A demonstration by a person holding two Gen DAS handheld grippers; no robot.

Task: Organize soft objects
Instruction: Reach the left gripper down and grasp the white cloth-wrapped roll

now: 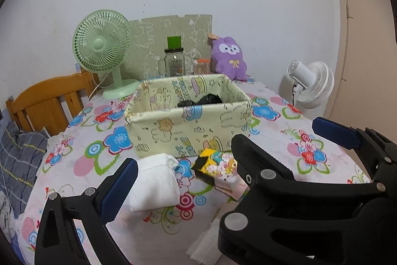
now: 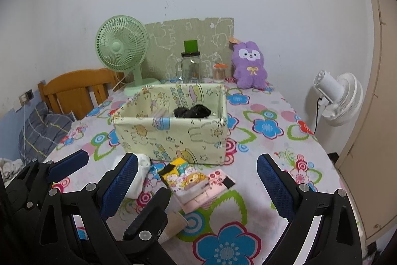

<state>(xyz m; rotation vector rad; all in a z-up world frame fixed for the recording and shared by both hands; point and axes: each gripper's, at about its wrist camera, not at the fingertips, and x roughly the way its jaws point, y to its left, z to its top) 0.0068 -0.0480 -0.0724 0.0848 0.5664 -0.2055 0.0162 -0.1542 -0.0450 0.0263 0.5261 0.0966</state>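
A pale yellow fabric storage box [image 1: 188, 126] stands mid-table with a black soft item [image 1: 203, 99] inside; it also shows in the right wrist view [image 2: 171, 133]. In front of it lie a folded white cloth [image 1: 156, 184] and a patterned cartoon pouch [image 1: 220, 169], seen too in the right wrist view [image 2: 188, 181]. My left gripper [image 1: 188, 180] is open and empty just before the white cloth. My right gripper [image 2: 198, 185] is open and empty, above the pouch. The right gripper also crosses the left wrist view [image 1: 280, 138].
A green desk fan [image 1: 104, 54], a glass jar [image 1: 175, 61], a small container [image 1: 202, 66] and a purple plush toy [image 1: 230, 58] stand at the back. A white fan [image 1: 310, 85] stands off the right edge. A wooden chair [image 1: 49, 101] stands left.
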